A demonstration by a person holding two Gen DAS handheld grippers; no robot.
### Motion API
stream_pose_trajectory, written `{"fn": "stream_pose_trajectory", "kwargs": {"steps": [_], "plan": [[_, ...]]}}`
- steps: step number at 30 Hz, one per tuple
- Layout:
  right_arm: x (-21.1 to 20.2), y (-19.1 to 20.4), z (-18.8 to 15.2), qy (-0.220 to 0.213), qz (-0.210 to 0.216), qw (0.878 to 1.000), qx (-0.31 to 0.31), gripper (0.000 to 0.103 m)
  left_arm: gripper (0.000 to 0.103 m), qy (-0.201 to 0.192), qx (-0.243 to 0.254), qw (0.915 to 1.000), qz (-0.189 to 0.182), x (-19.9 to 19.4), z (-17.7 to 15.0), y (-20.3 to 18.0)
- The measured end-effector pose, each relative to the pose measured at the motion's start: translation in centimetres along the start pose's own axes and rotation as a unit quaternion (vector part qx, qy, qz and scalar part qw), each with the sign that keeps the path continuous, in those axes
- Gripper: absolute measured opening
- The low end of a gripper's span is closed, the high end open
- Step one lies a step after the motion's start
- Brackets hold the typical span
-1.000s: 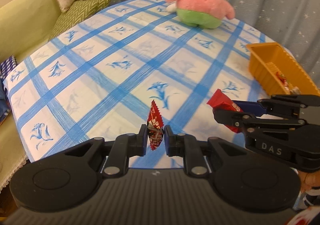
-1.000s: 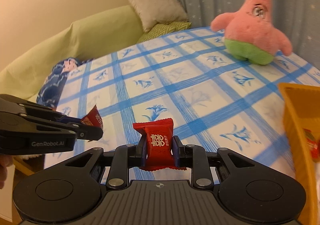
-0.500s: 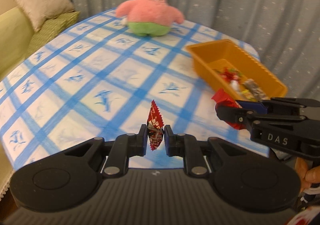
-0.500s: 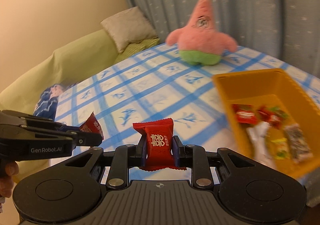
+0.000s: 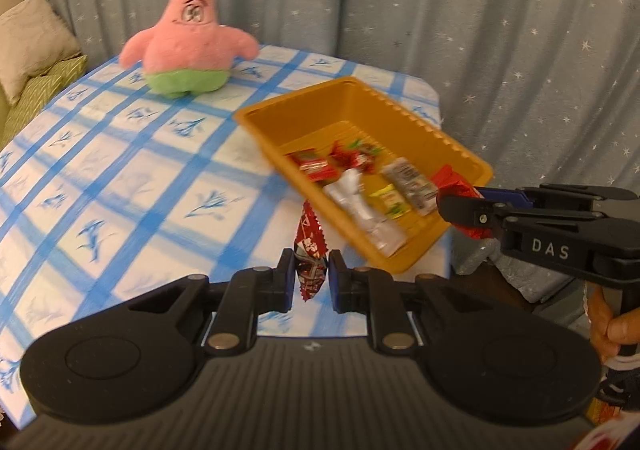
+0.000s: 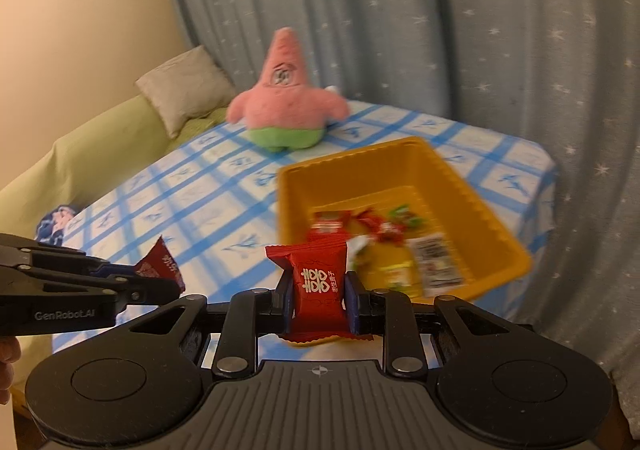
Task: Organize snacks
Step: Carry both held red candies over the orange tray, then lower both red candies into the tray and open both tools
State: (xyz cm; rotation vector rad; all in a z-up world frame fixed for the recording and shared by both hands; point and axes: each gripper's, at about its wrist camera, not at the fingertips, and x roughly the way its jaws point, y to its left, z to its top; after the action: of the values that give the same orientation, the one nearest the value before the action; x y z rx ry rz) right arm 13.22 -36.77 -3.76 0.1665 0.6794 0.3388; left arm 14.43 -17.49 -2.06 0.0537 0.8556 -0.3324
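Candies: two small wrapped sweets, one per hand – both are off the surface and carried in the air near the orange tray [image 5: 460, 153].
Left hand-held gripper [image 5: 311, 277]: clenched on a dark red twist-wrapped candy [image 5: 309, 250], held edge-on so the crimped end sticks up above the fingers.
Right hand-held gripper [image 6: 319, 298]: clamped on a red pillow-pack candy [image 6: 319, 286] with white characters on its face; it grips the pack across its width, both crimped ends free.
Handling, as a judgement: these look very light, with crinkly, slippery film around a harder centre. A pinch on the body should hold; a pinch on the crimped fin alone may slide or let the piece swing. Little risk of breakage, though a squeeze could crush a soft filling.
Where to take hold: across the thick middle, as both grips seem to do now.
Tray: ribbed walls, open top, standing on the surface near its far-right corner; several wrapped snacks [image 5: 360, 185] already lie loose in the bottom. The right-hand candy sits close to the tray's near rim in the right wrist view.
Likely next need: bring each piece over the rim and let go low, so it does not bounce out.
Surface: cloth with a blue check and flower print [image 5: 120, 169].
Room: pink star plush toy [image 5: 188, 41] at the far side, star-dotted grey-blue curtain [image 6: 440, 29] behind, green sofa [image 6: 88, 161] with a beige cushion [image 6: 186, 83] beside it.
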Motion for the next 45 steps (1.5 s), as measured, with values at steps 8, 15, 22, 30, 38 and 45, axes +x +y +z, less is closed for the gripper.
{"fn": "stream_pose_trajectory", "kwargs": {"steps": [8,15,22,30,38,45], "plan": [[-0.6,-4.9,1.6,-0.012,-0.004,1.0,0.0,0.026,0.017,-0.015,0.008,0.9998,0.007,2.0,2.8,-3.9],[0.5,-8.0,3.1,-0.013,0.006,1.0,-0.003,0.026,0.017,-0.019,0.012,0.9997,0.012,4.3,4.8,-6.3],[2.6,-9.5,4.1,-0.004,0.015,1.0,-0.008,0.026,0.017,-0.008,0.014,0.9997,0.02,7.2,6.1,-7.5],[4.5,-10.5,4.8,0.005,0.022,1.0,-0.009,0.026,0.017,0.006,0.01,0.9996,0.025,10.0,7.1,-7.9],[5.4,-11.2,5.2,0.007,0.023,1.0,-0.006,0.026,0.017,0.019,0.012,0.9993,0.028,12.0,7.4,-7.9],[5.5,-11.3,5.3,0.006,0.022,1.0,-0.003,0.026,0.02,0.022,0.013,0.9992,0.03,12.9,7.8,-7.8]]}}
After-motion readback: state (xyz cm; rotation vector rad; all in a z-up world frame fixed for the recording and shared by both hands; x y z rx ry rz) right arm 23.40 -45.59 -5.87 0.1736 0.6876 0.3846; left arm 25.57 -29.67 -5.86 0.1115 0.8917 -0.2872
